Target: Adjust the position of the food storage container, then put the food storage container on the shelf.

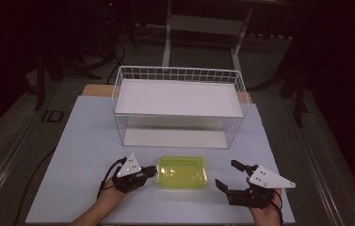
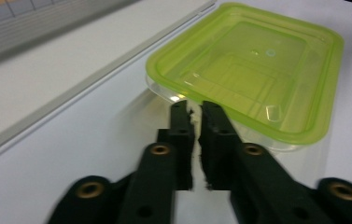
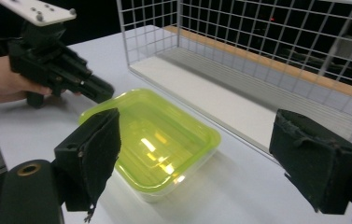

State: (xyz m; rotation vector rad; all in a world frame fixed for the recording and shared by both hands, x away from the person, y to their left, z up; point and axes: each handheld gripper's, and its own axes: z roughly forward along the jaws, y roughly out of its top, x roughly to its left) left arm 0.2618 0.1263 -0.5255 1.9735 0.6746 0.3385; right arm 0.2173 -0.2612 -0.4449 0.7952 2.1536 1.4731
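From above, a green-lidded container (image 1: 182, 172) lies on the pale surface (image 1: 81, 136) between both grippers, before a white wire basket (image 1: 179, 104). In the left gripper view, the left gripper (image 2: 195, 110) has its fingers nearly closed, tips just short of the container's near rim. In the right gripper view, the right gripper (image 3: 211, 154) has its fingers spread wide, the container ahead between them.

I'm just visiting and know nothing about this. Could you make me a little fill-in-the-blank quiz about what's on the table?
1. The lid of the clear plastic box is coloured ____.
2. Behind the box stands a white wire ____.
3. The left tool has its jaws ____.
4. The right tool has its jaws ____.

Missing words: green; basket; shut; open
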